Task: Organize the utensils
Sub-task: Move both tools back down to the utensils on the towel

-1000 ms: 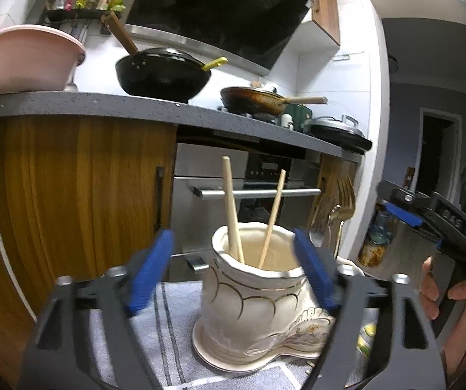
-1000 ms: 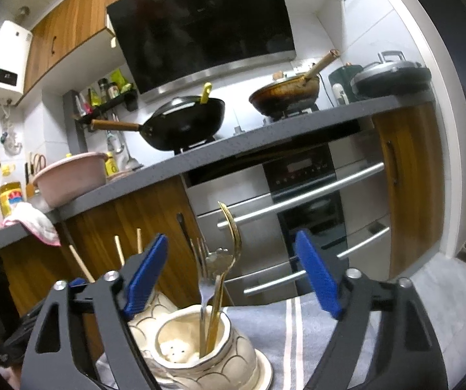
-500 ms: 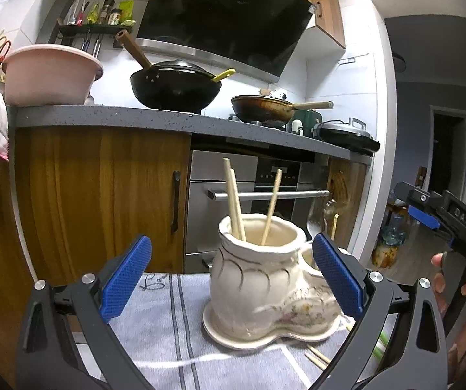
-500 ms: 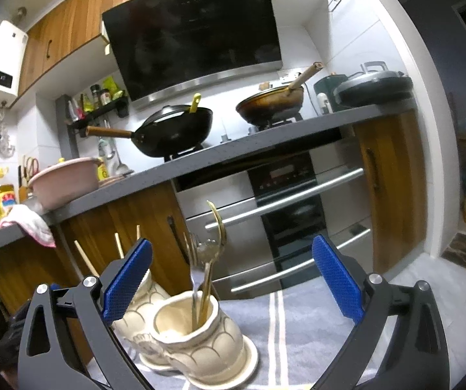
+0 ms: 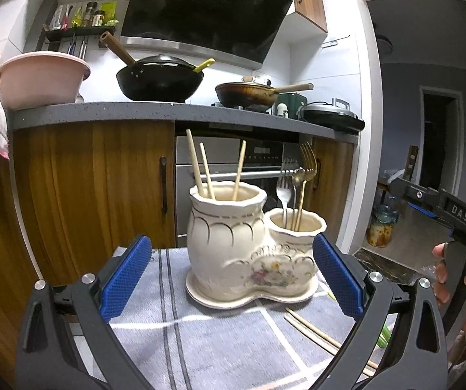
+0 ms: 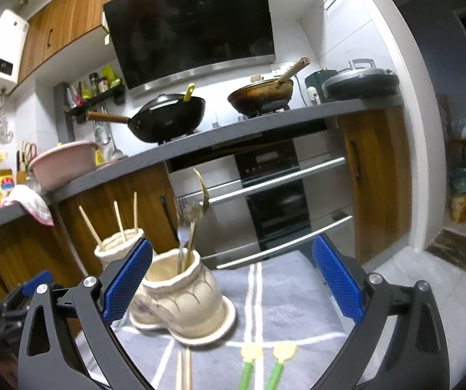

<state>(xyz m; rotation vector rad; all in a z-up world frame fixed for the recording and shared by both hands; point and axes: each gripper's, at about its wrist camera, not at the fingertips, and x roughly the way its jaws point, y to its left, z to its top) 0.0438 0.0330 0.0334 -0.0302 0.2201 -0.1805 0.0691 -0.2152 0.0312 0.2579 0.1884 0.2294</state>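
A cream ceramic double-pot utensil holder (image 5: 249, 247) stands on a grey striped cloth (image 5: 200, 334). Its tall pot holds three wooden chopsticks (image 5: 200, 169). Its short pot holds forks and a spoon (image 5: 294, 188). My left gripper (image 5: 233, 279) is open and empty, just in front of the holder. Loose chopsticks (image 5: 317, 328) lie on the cloth to the right. In the right wrist view my right gripper (image 6: 233, 286) is open and empty, with the holder (image 6: 181, 295) between it and the left finger. Two green-handled utensils (image 6: 262, 367) and chopsticks (image 6: 182, 370) lie below it.
Behind the cloth stand wooden cabinets (image 5: 103, 188) and an oven with bar handles (image 6: 275, 188). The counter above carries a pink basin (image 5: 41, 78), a black wok (image 5: 161, 78) and a pan (image 5: 249, 92). The right gripper's body and the hand holding it (image 5: 453, 227) show in the left view.
Both grippers have drawn back and risen from the holder, so it looks smaller and the whole of it shows. Loose chopsticks and green utensils on the cloth have come into view.
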